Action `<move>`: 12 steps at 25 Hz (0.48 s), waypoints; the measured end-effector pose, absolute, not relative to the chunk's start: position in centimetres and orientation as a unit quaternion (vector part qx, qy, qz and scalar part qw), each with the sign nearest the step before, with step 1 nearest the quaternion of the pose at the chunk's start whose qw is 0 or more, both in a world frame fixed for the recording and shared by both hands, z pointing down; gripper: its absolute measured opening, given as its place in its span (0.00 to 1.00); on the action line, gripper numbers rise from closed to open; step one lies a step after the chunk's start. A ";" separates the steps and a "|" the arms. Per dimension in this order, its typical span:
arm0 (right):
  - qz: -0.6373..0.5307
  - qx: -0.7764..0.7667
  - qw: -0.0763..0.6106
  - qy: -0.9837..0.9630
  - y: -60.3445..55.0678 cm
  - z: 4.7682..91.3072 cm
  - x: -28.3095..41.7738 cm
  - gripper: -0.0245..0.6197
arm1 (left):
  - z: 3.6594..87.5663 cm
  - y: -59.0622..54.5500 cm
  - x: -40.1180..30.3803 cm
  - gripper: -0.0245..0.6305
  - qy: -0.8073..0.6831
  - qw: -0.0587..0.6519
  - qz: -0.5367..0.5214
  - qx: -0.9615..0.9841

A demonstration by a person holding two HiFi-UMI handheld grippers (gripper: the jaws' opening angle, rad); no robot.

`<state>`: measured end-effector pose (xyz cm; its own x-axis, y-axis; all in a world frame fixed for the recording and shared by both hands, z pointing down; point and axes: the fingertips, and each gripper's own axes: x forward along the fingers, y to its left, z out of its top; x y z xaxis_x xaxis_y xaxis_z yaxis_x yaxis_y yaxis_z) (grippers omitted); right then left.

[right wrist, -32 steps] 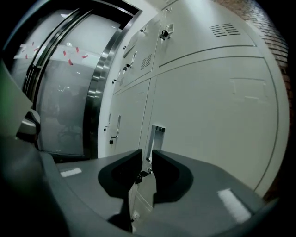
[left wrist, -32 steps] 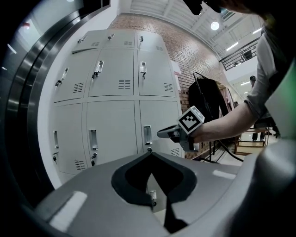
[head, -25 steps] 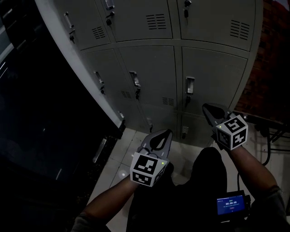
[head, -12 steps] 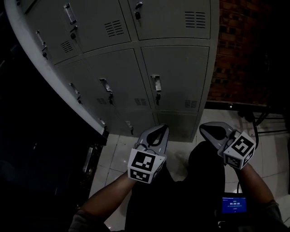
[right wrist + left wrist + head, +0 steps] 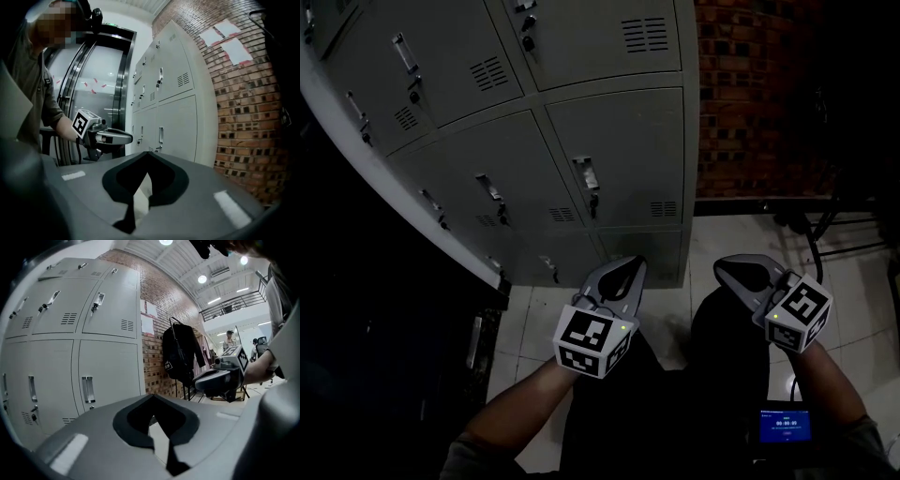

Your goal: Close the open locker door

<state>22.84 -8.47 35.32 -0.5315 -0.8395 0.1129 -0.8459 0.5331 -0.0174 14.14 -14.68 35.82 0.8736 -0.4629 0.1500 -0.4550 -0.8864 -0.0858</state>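
Grey steel locker bank [image 5: 609, 141] at 11 to 12 o'clock from both claws. Doors in view all flush; open locker door not seen in any view. Grey left claw [image 5: 628, 270] nearer bank, pinched together, empty. Grey right claw [image 5: 729, 270] same, toward red brick wall [image 5: 750, 94]. Likely locate door first.

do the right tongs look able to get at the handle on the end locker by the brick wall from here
Probably, with a step in: nothing stands between the right tongs and that handle. They hang shut and empty, well short of the closed door.
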 end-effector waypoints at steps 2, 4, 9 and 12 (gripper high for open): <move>0.033 0.492 0.059 -0.868 -8.1 35.7 23.6 0.05 | 35.9 -14.4 14.5 0.04 0.236 0.024 -0.084 -0.968; 0.033 0.496 0.063 -0.865 -7.8 36.1 24.2 0.05 | 36.1 -14.2 14.8 0.04 0.236 0.025 -0.086 -0.968; 0.038 0.494 0.059 -0.867 -7.6 36.1 24.1 0.05 | 36.4 -14.1 15.1 0.04 0.235 0.026 -0.091 -0.967; 0.035 0.495 0.069 -0.866 -7.6 36.5 24.2 0.05 | 36.6 -14.1 15.1 0.04 0.234 0.026 -0.094 -0.967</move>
<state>24.20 -7.55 36.45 -0.5008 -0.8517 0.1545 -0.8613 0.5080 0.0089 15.07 -14.13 36.62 0.8727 -0.4581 0.1691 -0.4484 -0.8889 -0.0937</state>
